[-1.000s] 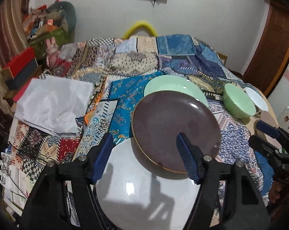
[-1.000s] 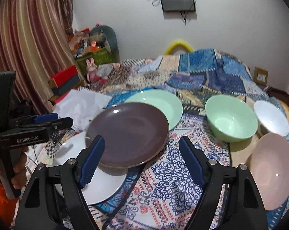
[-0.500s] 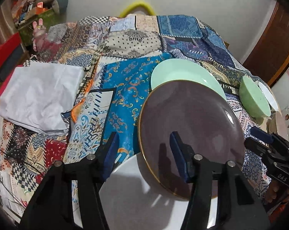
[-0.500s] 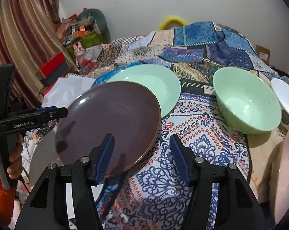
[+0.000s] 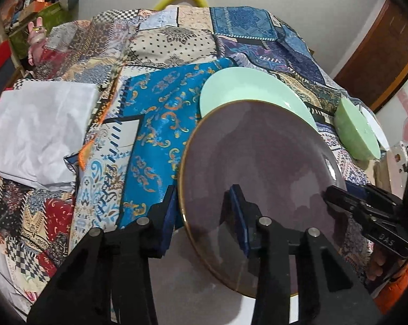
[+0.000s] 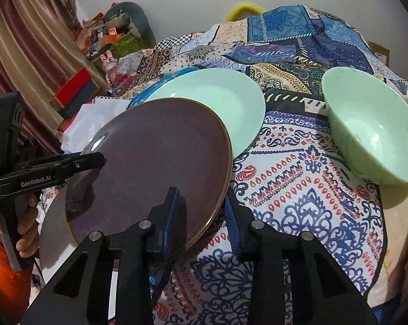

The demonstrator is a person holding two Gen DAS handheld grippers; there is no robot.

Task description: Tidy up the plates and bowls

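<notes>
Patchwork cloth | both hand-held grippers straddle brown plate's rim | green plate behind

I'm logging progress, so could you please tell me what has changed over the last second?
Both grippers moved in and narrowed around opposite edges of the brown plate: left gripper, right gripper. Whether they grip it yet is unclear. The green plate, green bowl and white plate stayed put.

A lived-in home room: a surface draped in colourful patchwork batik cloth, striped pinkish-brown curtains, cluttered boxes with a pink toy rabbit, a brown wooden door
</notes>
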